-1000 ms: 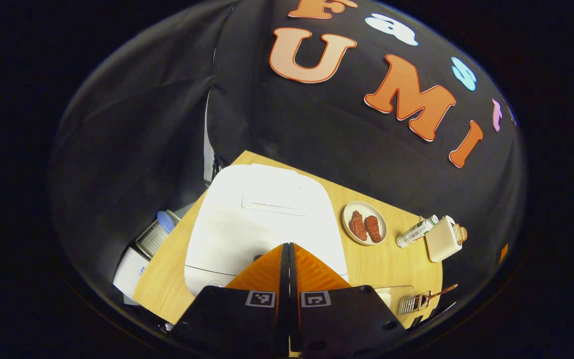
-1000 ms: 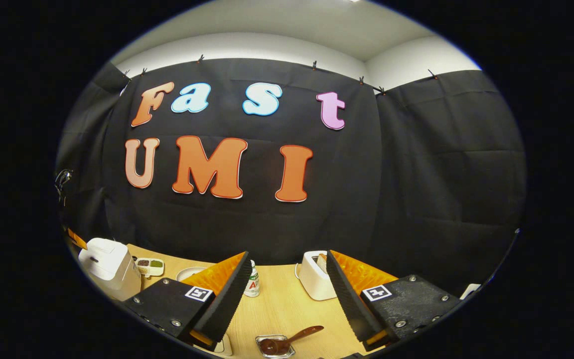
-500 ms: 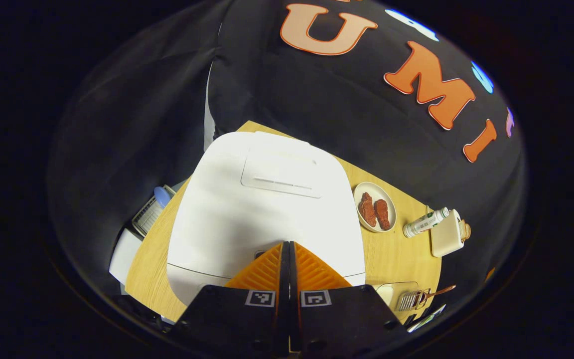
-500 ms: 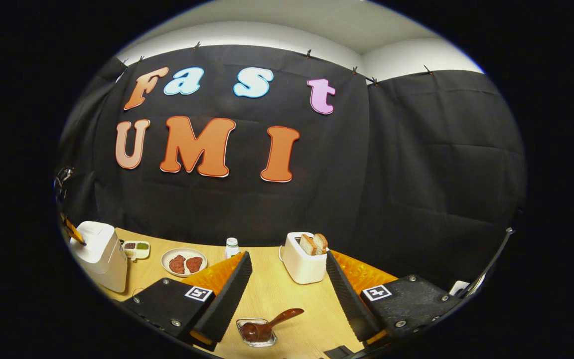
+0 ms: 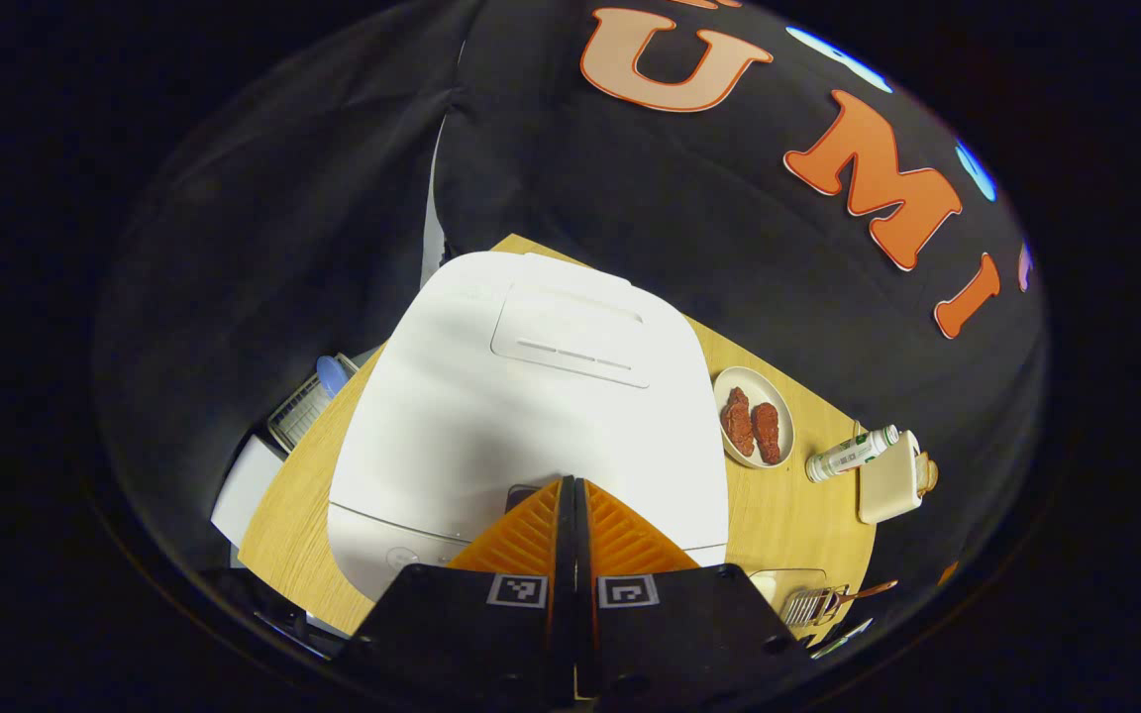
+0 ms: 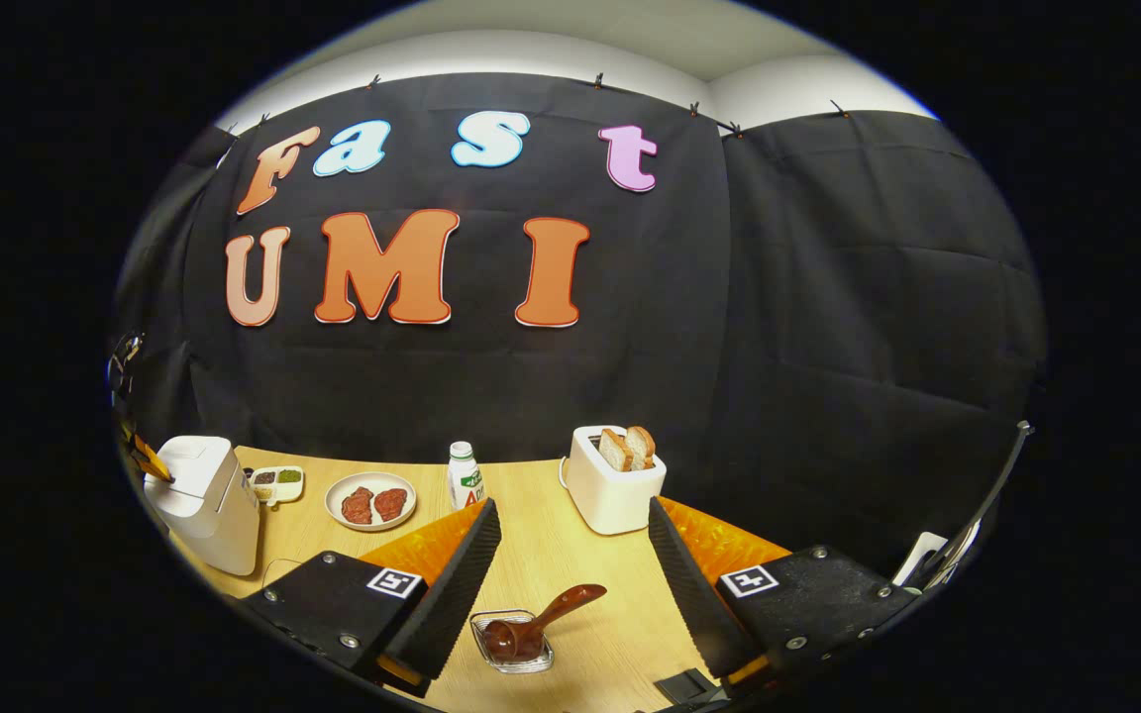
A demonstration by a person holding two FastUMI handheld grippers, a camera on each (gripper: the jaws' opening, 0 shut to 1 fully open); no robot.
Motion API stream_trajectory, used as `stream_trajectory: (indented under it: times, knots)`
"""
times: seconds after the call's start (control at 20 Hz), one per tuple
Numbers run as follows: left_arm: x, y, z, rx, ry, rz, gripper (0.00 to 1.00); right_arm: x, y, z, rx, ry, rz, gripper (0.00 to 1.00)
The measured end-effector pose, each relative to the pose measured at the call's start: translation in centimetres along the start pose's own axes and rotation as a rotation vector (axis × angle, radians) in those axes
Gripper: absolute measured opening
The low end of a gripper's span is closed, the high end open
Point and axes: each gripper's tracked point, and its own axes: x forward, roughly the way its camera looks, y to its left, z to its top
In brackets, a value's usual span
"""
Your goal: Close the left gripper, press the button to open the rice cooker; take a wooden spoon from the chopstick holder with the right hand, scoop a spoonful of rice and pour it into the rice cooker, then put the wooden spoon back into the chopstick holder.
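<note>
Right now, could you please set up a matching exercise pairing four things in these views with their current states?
Things:
1. left gripper
2. right gripper
3. rice cooker
4. wooden spoon

States:
A. lid down
B. open, with nothing between its fingers
C. bowl end down in the chopstick holder
D. shut, at the cooker's front edge

Pairs: 1-D, 2-B, 3-A, 4-C

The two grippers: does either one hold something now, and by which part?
Nothing is held. The left gripper is shut and empty at the rice cooker; the right gripper is open above the wooden spoon.
</note>
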Motion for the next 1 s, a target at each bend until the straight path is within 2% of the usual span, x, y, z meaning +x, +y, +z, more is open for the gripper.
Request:
stream_trajectory:
  times: [0.15, 0.35, 0.55, 0.7, 1.0]
  knots:
    - [-2.6, -0.9, 4.0, 0.085, -0.176, 0.017, 0.05, 0.3, -0.6, -1.2, -0.004, 0.032, 0.007, 0.94]
    - [-5.5, -1.2, 8.6, 0.271, -0.364, 0.141, 0.05, 0.7, -0.7, -2.7, 0.007, 0.064, 0.029, 0.94]
    - [-8.8, -2.3, 11.6, 0.375, -0.518, 0.248, 0.05, 1.1, -0.8, -4.0, -0.007, 0.094, 0.049, 0.94]
    - [-11.4, -3.9, 11.8, 0.388, -0.589, 0.247, 0.05, 1.5, -0.6, -5.1, -0.001, 0.118, 0.073, 0.94]
    - [-16.4, -6.4, 10.6, 0.344, -0.721, 0.205, 0.05, 2.6, 0.4, -7.4, 0.008, 0.180, 0.118, 0.94]
